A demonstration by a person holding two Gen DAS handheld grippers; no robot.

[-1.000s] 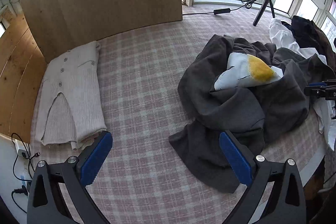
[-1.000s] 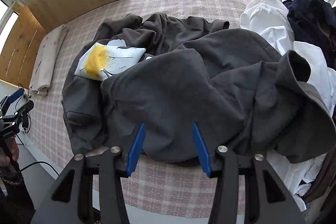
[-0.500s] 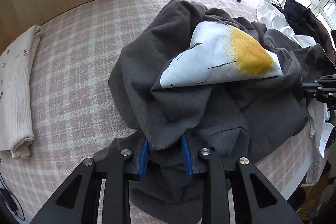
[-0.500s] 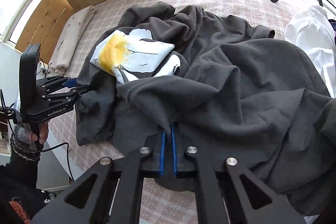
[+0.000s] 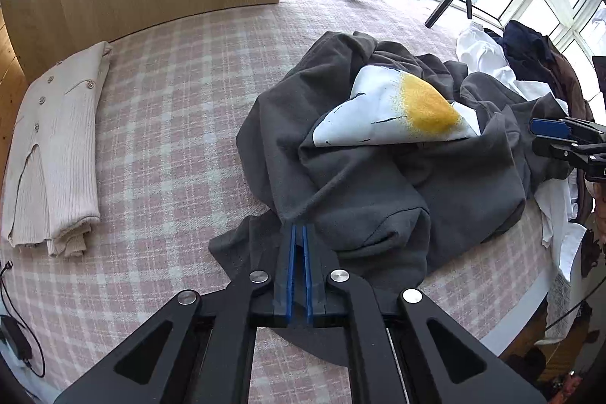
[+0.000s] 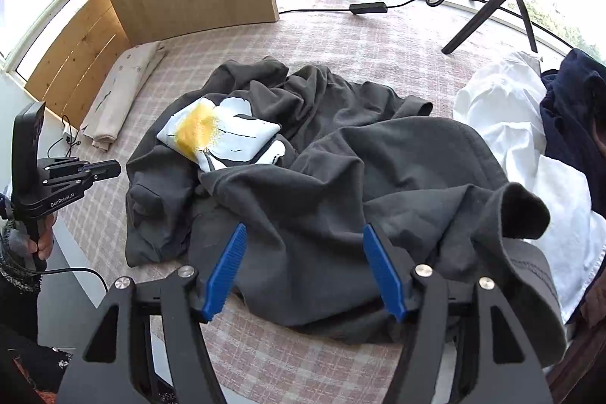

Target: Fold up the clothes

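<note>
On the pink checked tablecloth (image 5: 159,146), the crumpled dark grey garment (image 5: 363,184) is lying in a heap at the centre, its white and yellow printed patch (image 5: 397,112) facing up. At six o'clock in the left wrist view, the left gripper (image 5: 298,233) is pinching the garment's near edge, its blue pads nearly together on a fold of the cloth. At six o'clock in the right wrist view, the right gripper (image 6: 303,252) is opening, its blue pads (image 6: 382,271) standing apart over the grey cloth without pressing it. A folded cream cardigan (image 5: 57,146) is lying at nine o'clock, well apart from the heap. White clothes (image 6: 526,139) and dark blue clothes (image 6: 572,116) are piling at three o'clock.
</note>
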